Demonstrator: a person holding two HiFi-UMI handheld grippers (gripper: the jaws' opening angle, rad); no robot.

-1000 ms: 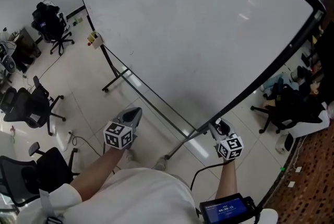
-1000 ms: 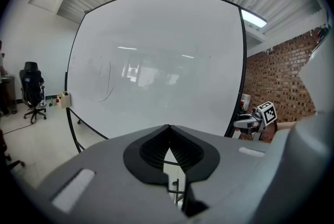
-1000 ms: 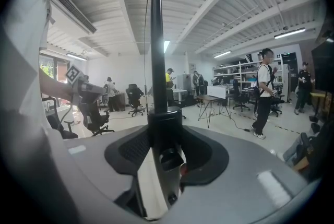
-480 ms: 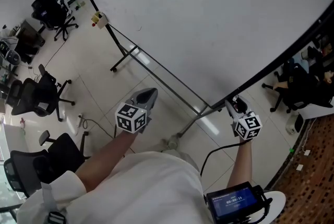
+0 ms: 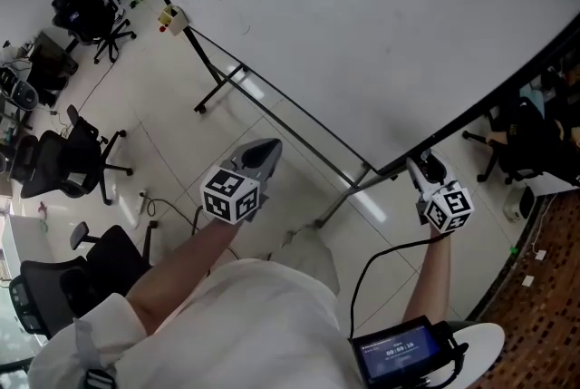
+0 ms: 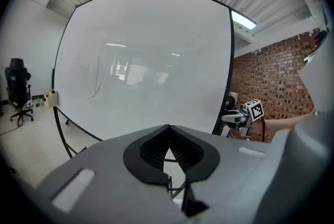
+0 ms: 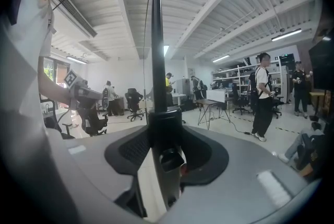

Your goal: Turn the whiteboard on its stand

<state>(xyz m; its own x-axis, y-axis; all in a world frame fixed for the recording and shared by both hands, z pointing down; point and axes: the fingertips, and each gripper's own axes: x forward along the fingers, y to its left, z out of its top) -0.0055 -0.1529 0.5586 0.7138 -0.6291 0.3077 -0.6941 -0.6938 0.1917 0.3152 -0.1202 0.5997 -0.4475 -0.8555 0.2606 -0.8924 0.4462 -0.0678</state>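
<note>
Whiteboard (image 5: pixel 362 15) shifted up-right | right tool (image 5: pixel 420 163) clamps edge | left tool (image 5: pixel 269 145) closed

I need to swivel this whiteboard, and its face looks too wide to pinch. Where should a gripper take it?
Probably its thin black side edge, low down, approached edge-on so the jaws straddle both faces; the right gripper is clamped there that way. The flat face offers no pinchable feature.
</note>
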